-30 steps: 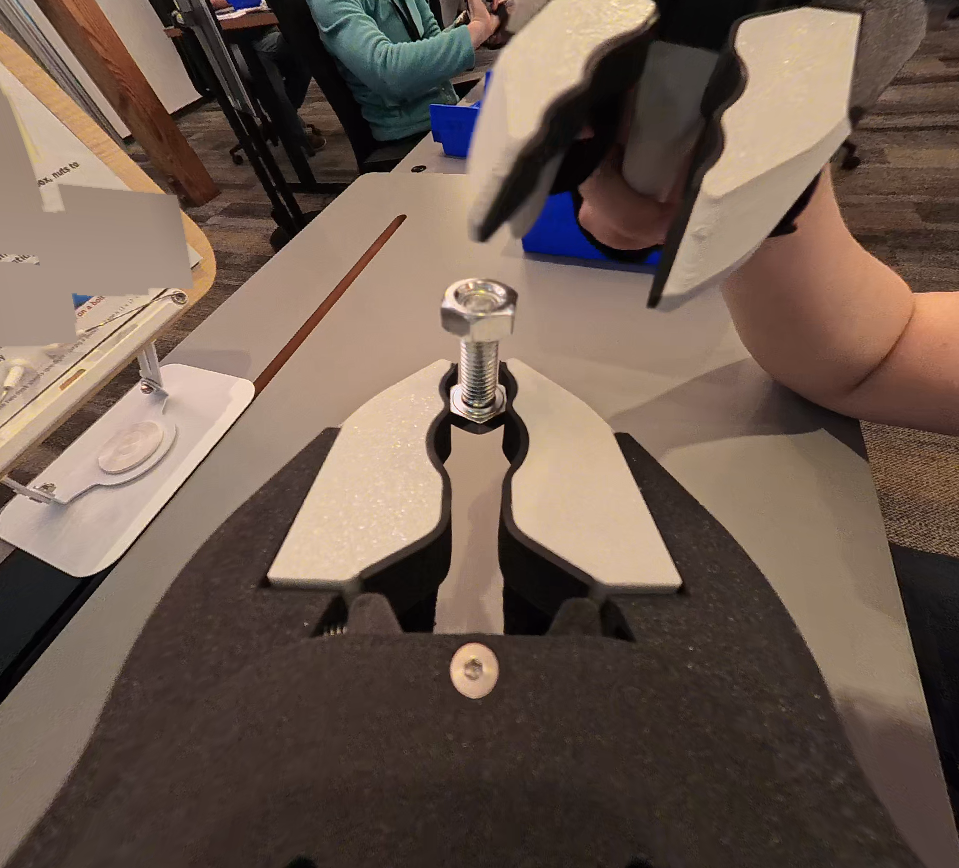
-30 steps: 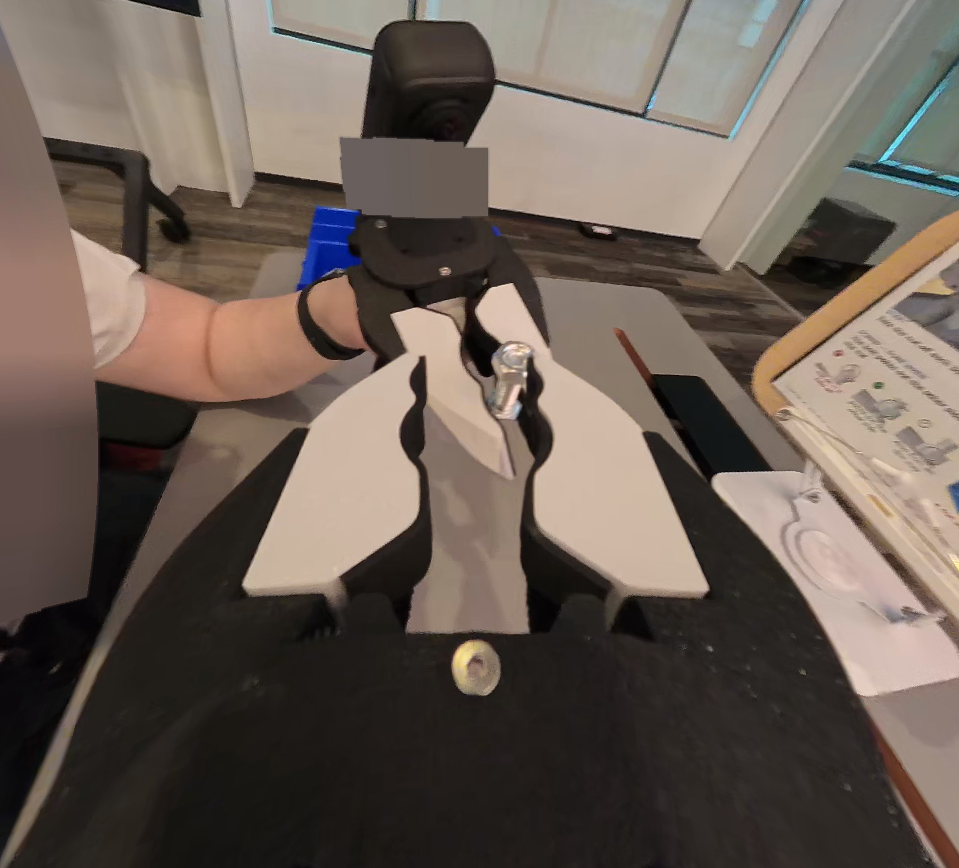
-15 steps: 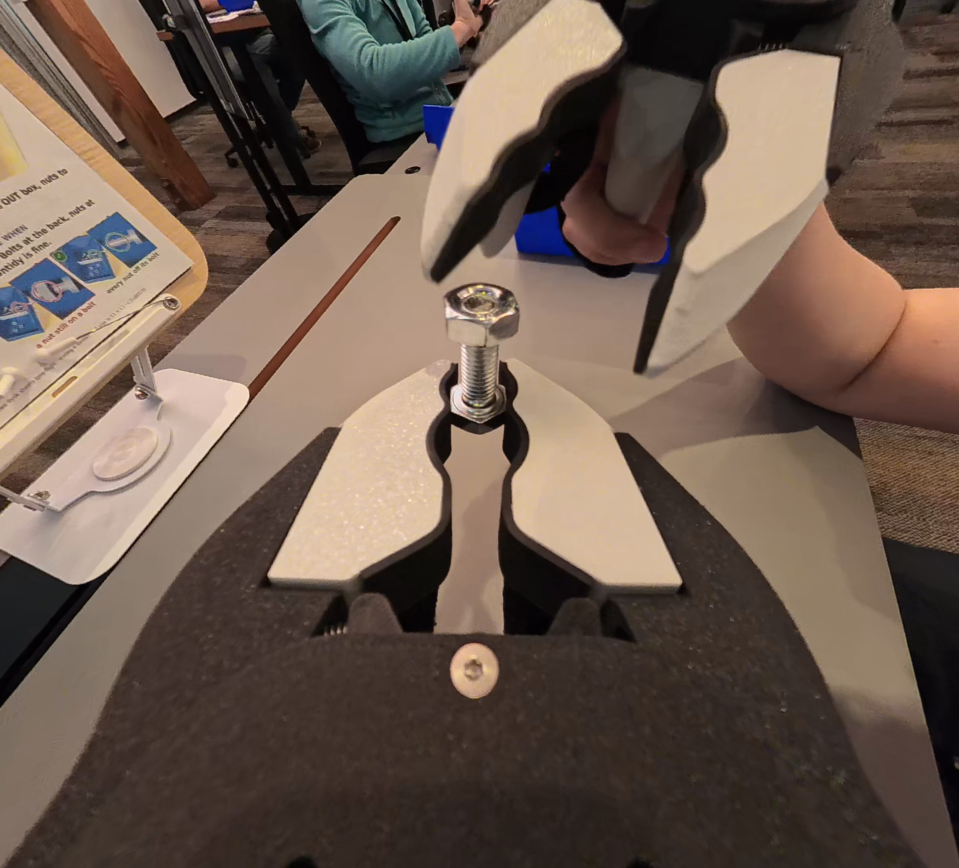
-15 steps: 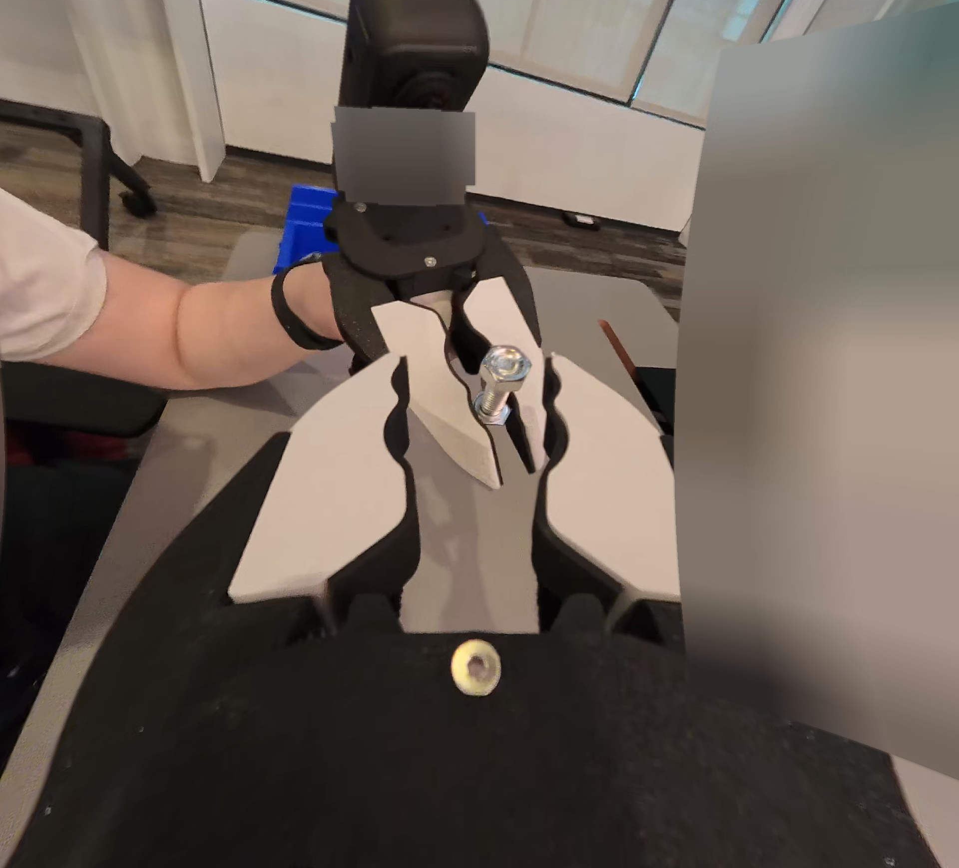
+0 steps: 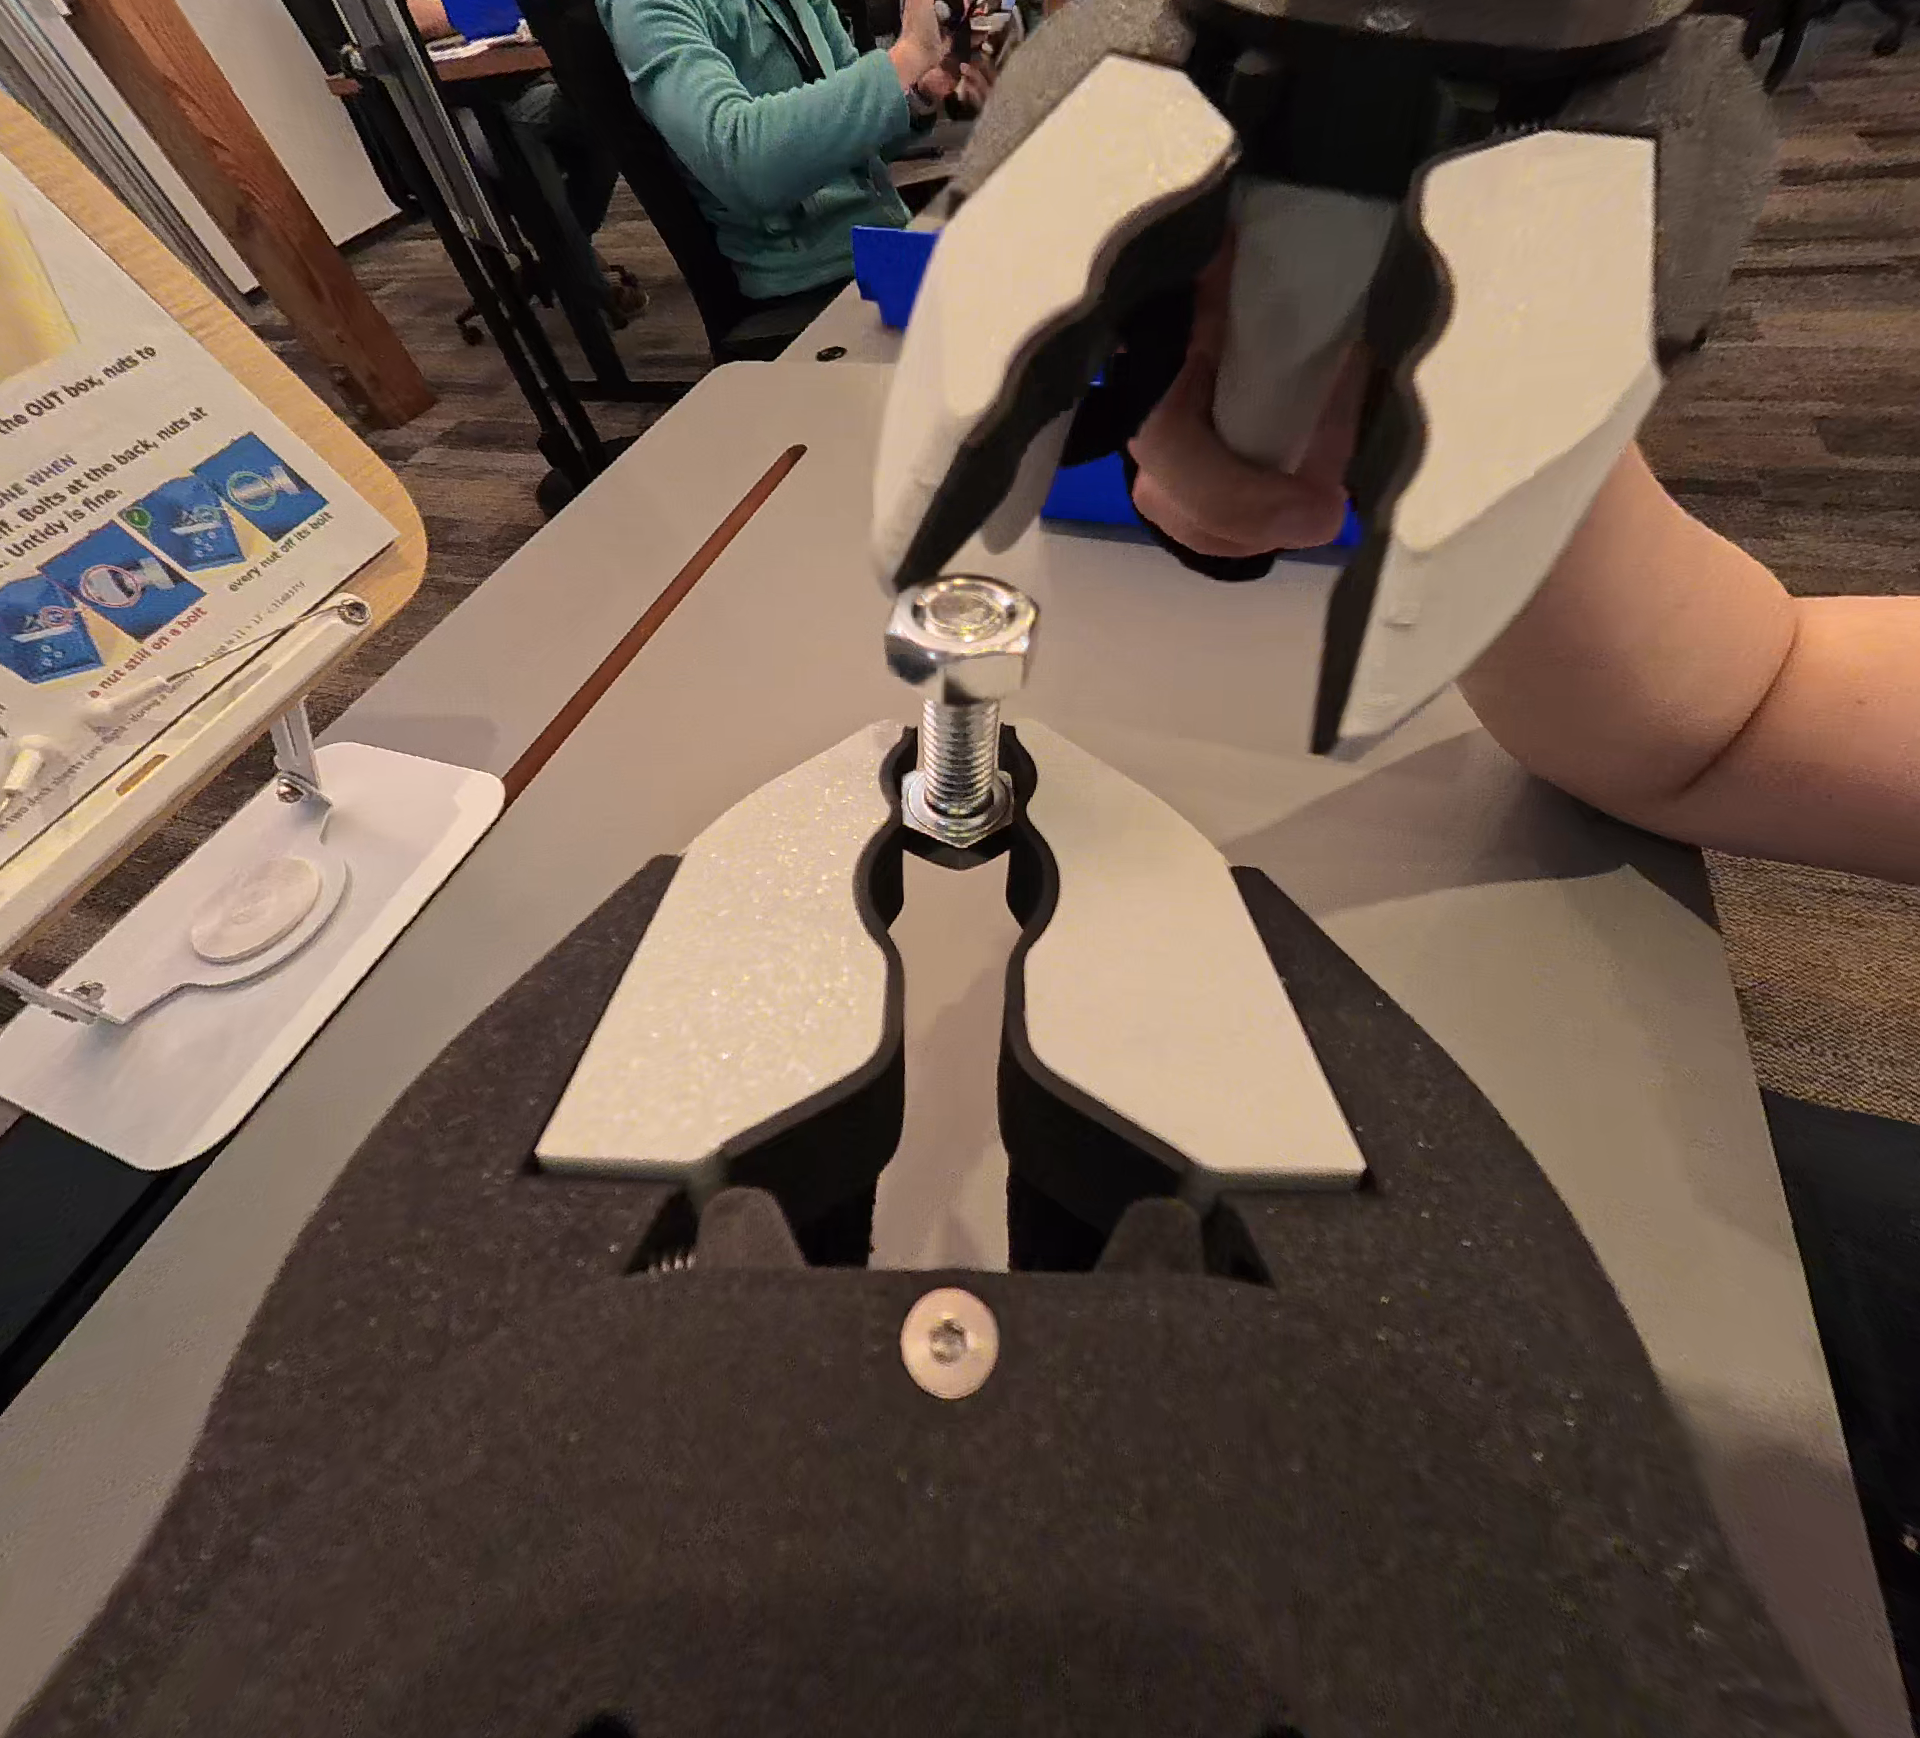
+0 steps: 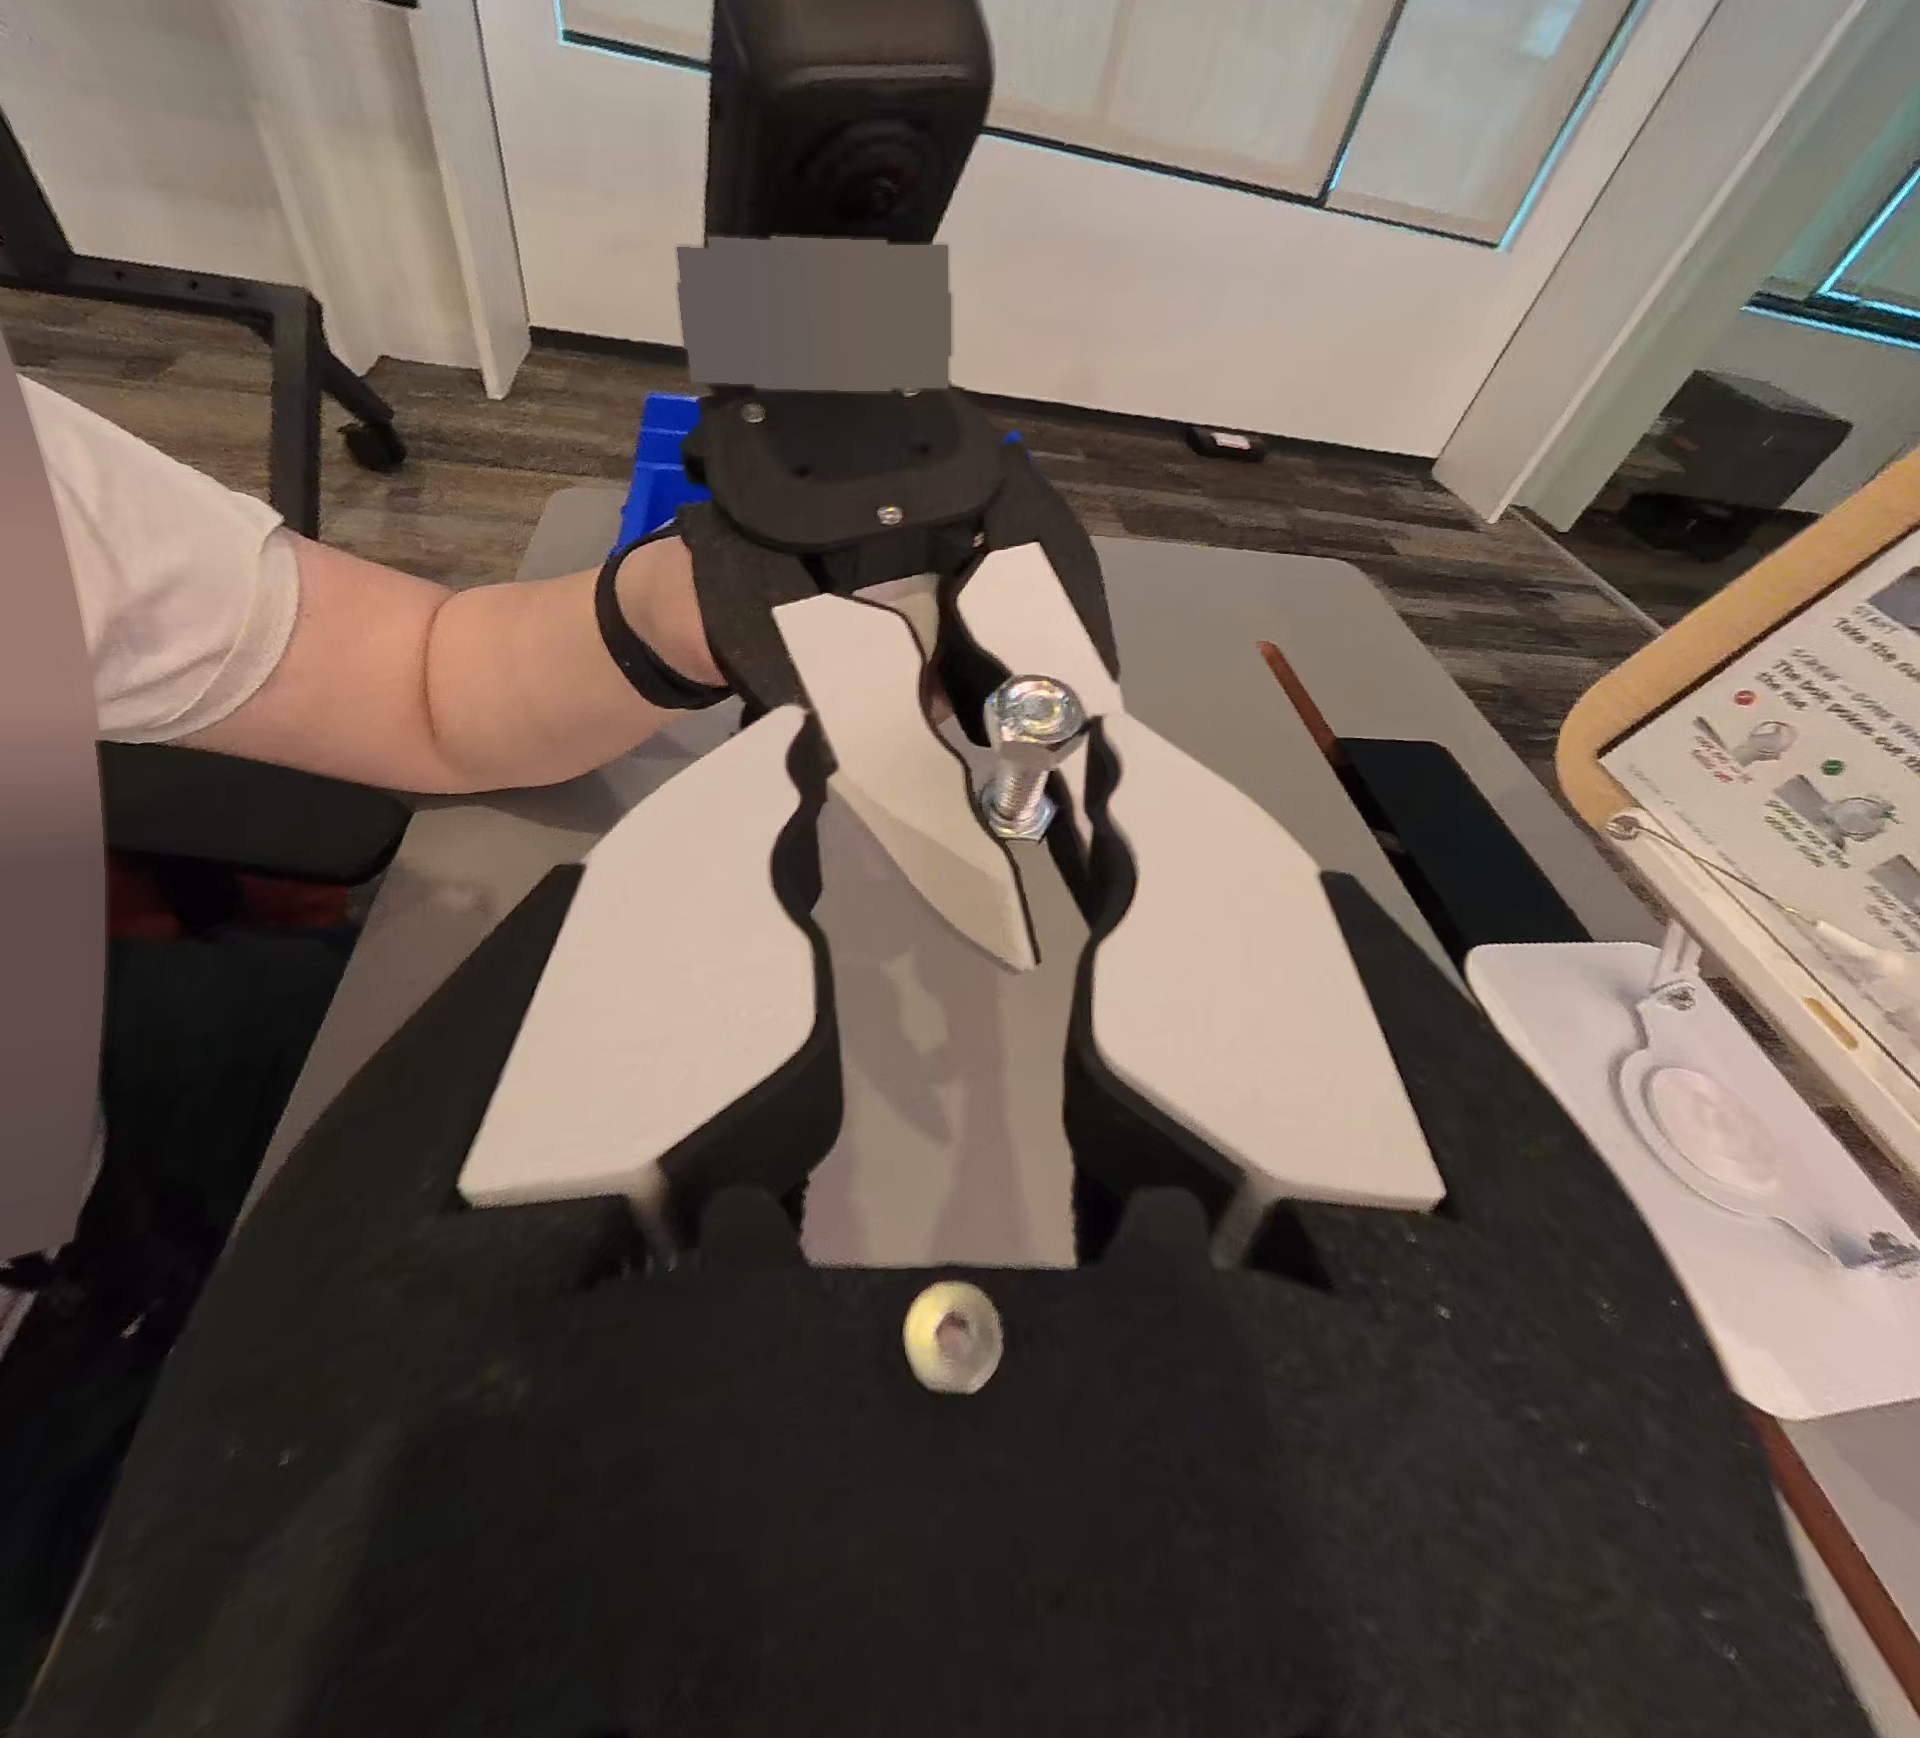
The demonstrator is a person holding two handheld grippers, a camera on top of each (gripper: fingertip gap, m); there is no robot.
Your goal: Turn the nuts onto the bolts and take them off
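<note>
- Pinching the nut (image 5: 956,818) between its fingertips, the left hand-held gripper (image 5: 958,805) holds the bolt (image 5: 961,701) upright above the grey bench (image 5: 665,639), head at 12 o'clock, threaded shank running down to 6 o'clock into the nut.
- Going left to right in the left wrist view: an instruction board on a white stand (image 5: 223,940) sits at 9 o'clock, the bolt stands in the middle, and the right hand-held gripper (image 5: 1117,660) hangs at about 1 o'clock from the bolt head.
- The right hand-held gripper is spread wide and holds nothing; one fingertip (image 5: 914,545) is just above the head's upper left edge, while the other sits well off to the right, so the head is not yet between them.
- In the right wrist view the bolt (image 6: 1023,758) lies at 12 o'clock ahead of the right hand-held gripper (image 6: 951,753), slightly right of its centre line, long axis near vertical.
- My judgement: the right hand-held gripper is the one free to act; it must shift so the head sits between its fingers, close on it and turn.
- Blue bins (image 5: 894,270) stand at the far end of the bench; their contents are hidden.
</note>
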